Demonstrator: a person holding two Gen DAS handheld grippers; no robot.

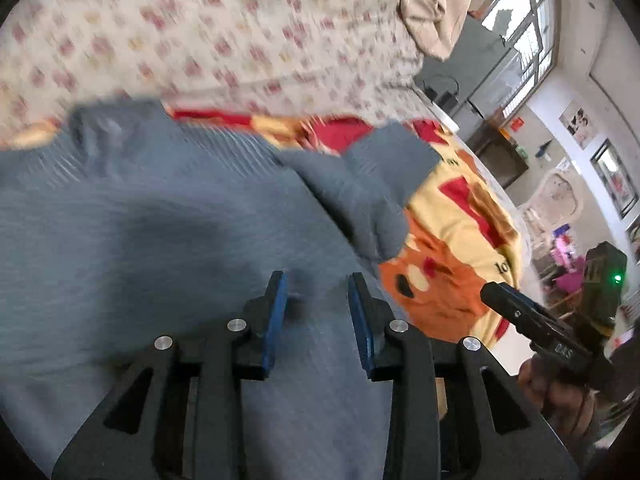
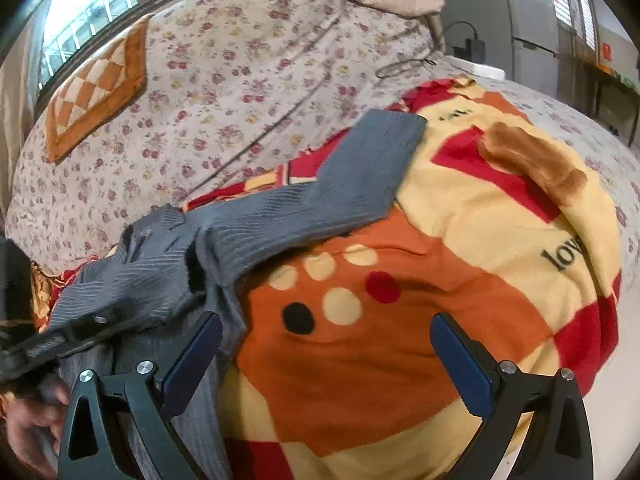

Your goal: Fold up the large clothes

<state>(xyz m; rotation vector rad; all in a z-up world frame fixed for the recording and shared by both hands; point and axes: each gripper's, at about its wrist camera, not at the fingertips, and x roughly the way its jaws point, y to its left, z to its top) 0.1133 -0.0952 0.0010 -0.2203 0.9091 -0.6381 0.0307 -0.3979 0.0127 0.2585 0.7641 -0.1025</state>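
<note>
Left wrist view shows the grey top spread on the blanket on the bed, with one sleeve sticking out to the side. The left claw hangs just over the top, partly apart with nothing in it; the right claw is wide apart over the blanket. A good fold likely means pinching one edge only and laying it flat.

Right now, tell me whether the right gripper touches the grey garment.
Cannot tell. In the right wrist view the open right gripper has one finger overlapping the grey garment; no contact or gap shows.
</note>
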